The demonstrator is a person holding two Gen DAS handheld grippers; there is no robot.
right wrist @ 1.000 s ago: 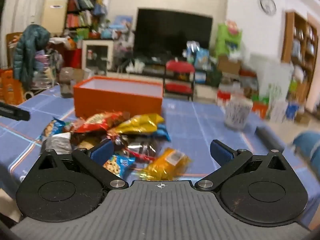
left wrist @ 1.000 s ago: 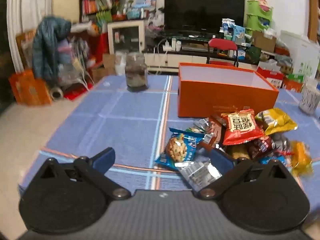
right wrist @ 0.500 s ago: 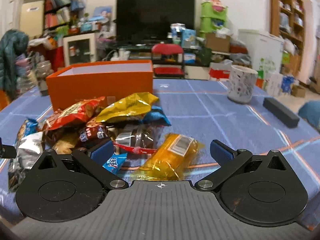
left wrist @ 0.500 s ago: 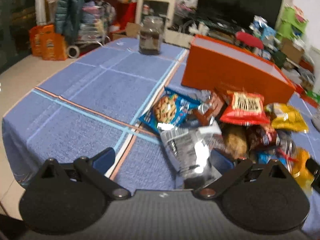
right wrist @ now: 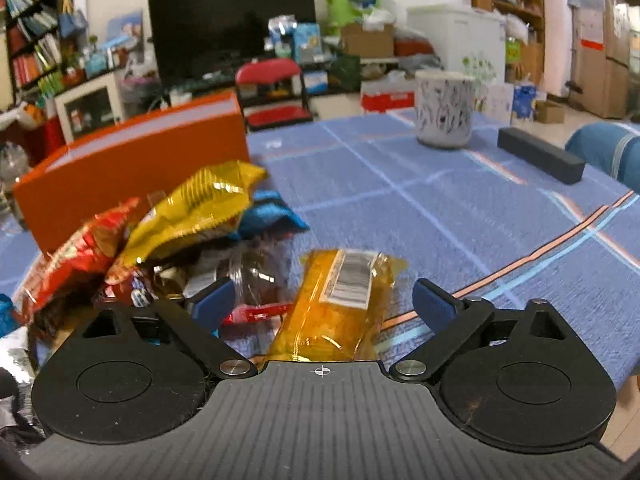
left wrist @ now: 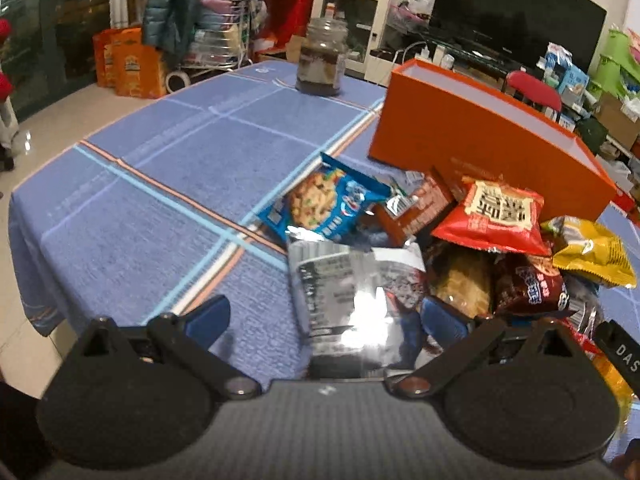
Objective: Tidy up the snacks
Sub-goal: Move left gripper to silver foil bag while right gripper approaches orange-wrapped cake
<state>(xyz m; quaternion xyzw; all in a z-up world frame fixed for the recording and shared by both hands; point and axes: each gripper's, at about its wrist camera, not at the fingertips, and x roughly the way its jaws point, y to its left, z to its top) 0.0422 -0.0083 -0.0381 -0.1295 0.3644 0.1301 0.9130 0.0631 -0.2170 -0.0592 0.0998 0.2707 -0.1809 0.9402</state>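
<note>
Snacks are all out on the table (left wrist: 168,184) in a loose heap, and as far as the visible part of the orange box (left wrist: 472,148) shows, nothing has gone in, so the organizing looks barely begun. Low in the left wrist view, the left tool (left wrist: 326,314) is spread wide, holding nothing, with a silver foil packet (left wrist: 348,292) lying between its blue-tipped fingers (left wrist: 208,314). Just above that packet sits a blue cookie bag (left wrist: 324,204), and to the right of centre a red packet with Chinese print (left wrist: 498,216), a brown packet (left wrist: 528,288) and a yellow crinkled bag (left wrist: 592,252) overlap one another. Behind them, at the upper right, the box stands open-topped with its long side toward the heap; its floor is hidden from here. In the right wrist view, the right tool (right wrist: 324,302) is likewise open and empty, with an orange-yellow wrapped snack (right wrist: 340,304) between its fingers at the lower centre, barcode label up. To the left the yellow bag and the red packet pile against the box. Both tools seem poised for a first pick; closing, lifting and carrying every packet to the box is what remains. A glass jar (left wrist: 322,62) at the upper centre and a patterned cup (right wrist: 444,110) at the upper right stand well apart from the heap.
</note>
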